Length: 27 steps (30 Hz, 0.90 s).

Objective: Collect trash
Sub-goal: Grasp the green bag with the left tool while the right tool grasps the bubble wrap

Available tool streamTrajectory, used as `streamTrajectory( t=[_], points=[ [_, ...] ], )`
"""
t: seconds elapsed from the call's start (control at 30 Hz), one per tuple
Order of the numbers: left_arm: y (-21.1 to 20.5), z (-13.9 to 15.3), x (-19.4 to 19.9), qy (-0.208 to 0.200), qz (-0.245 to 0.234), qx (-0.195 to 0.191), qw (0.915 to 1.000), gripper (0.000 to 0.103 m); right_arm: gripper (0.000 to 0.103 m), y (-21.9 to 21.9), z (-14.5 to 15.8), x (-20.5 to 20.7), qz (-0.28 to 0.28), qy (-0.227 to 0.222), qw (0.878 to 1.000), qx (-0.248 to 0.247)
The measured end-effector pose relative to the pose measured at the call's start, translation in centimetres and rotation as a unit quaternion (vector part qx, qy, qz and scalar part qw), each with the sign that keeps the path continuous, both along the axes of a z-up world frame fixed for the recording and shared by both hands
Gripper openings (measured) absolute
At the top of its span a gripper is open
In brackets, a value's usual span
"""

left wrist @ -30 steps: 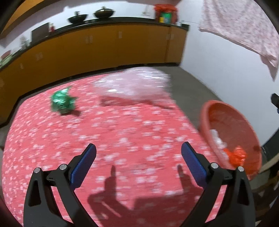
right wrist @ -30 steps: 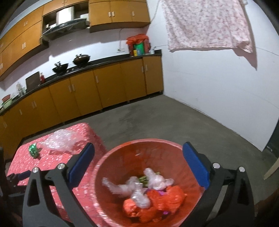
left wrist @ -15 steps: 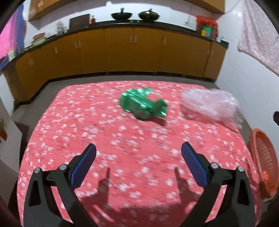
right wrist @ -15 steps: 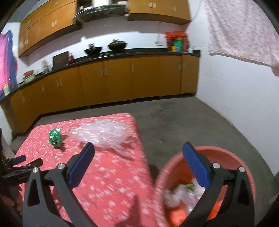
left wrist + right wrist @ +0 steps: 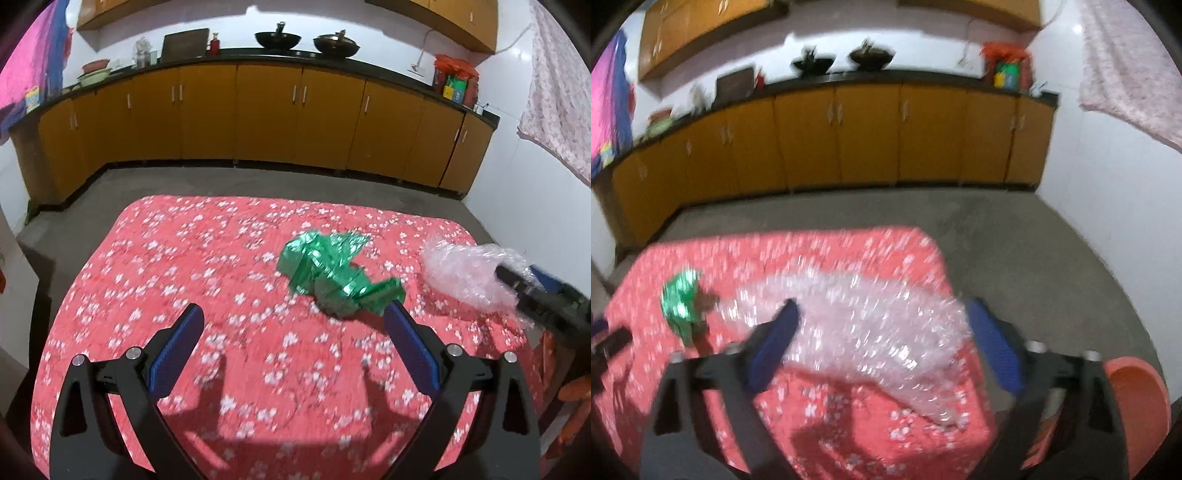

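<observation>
A crumpled green foil wrapper (image 5: 334,275) lies on the red flowered tablecloth (image 5: 184,258); it also shows in the right wrist view (image 5: 681,301). My left gripper (image 5: 293,343) is open and empty, just short of the wrapper. A clear bubble-wrap sheet (image 5: 871,328) lies at the table's right side, also in the left wrist view (image 5: 465,273). My right gripper (image 5: 886,350) is open, its jaws on either side of the bubble wrap, not closed on it. The right gripper's finger (image 5: 532,295) shows at the bubble wrap.
An orange basin (image 5: 1137,398) stands on the floor right of the table. Yellow cabinets (image 5: 266,114) with a dark counter run along the back wall. A flowered cloth (image 5: 557,92) hangs on the right wall. Grey floor lies beyond the table.
My left gripper has swung left from the basin side and closed in on the green wrapper. My right gripper has left the basin and moved over the bubble wrap.
</observation>
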State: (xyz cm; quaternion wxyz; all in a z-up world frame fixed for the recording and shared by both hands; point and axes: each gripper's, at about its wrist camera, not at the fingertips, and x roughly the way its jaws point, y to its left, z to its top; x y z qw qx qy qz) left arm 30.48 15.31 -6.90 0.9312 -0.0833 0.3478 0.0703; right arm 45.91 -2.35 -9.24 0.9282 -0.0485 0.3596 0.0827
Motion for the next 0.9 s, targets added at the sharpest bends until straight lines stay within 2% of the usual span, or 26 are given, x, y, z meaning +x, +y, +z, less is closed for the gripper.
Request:
streamTrajectory(
  t=[0.1,0.2,0.37,0.47,0.57,0.67,0.73,0.77,0.83,0.9],
  points=[
    [-0.6,0.2,1.2,-0.006,-0.007,0.008,0.9999,0.097,0.030,0.2,-1.1,-0.5,0.019,0.022,1.000,0.003],
    [-1.3,-0.1,2.5,-0.001,-0.008,0.017,0.9998,0.097,0.021,0.0,-1.4,-1.5,0.016,0.025,0.999,0.017],
    [-2.2,-1.1,4.9,0.022,-0.004,0.021,0.9995,0.097,0.019,-0.6,-1.4,-2.9,0.013,0.026,0.999,0.030],
    [-2.4,-2.2,6.2,0.049,-0.002,0.028,0.9984,0.091,0.019,-0.8,-1.5,-3.4,0.018,0.024,0.999,0.026],
    [-2.3,-3.2,6.9,0.067,-0.004,0.011,0.9977,0.088,0.019,-1.2,-1.6,-3.6,0.016,0.027,0.999,0.035],
    [-2.4,-3.2,7.2,0.062,-0.012,0.000,0.9980,0.074,0.019,-1.5,-1.6,-3.8,0.016,0.029,0.999,0.039],
    [-3.0,-3.2,7.4,0.060,-0.033,0.001,0.9976,0.053,0.019,-1.6,-1.7,-4.0,0.016,0.029,0.999,0.040],
    [-3.3,-3.2,7.4,0.059,-0.042,0.003,0.9974,0.048,0.019,-1.7,-1.7,-4.1,0.015,0.030,0.999,0.041],
    [-4.0,-3.2,7.4,0.057,-0.058,0.011,0.9966,0.031,0.019,-1.9,-1.7,-4.3,0.013,0.030,0.999,0.042],
    [-4.5,-3.2,7.3,0.055,-0.061,0.018,0.9964,0.029,0.019,-2.0,-1.7,-4.4,0.011,0.031,0.999,0.043]
  ],
)
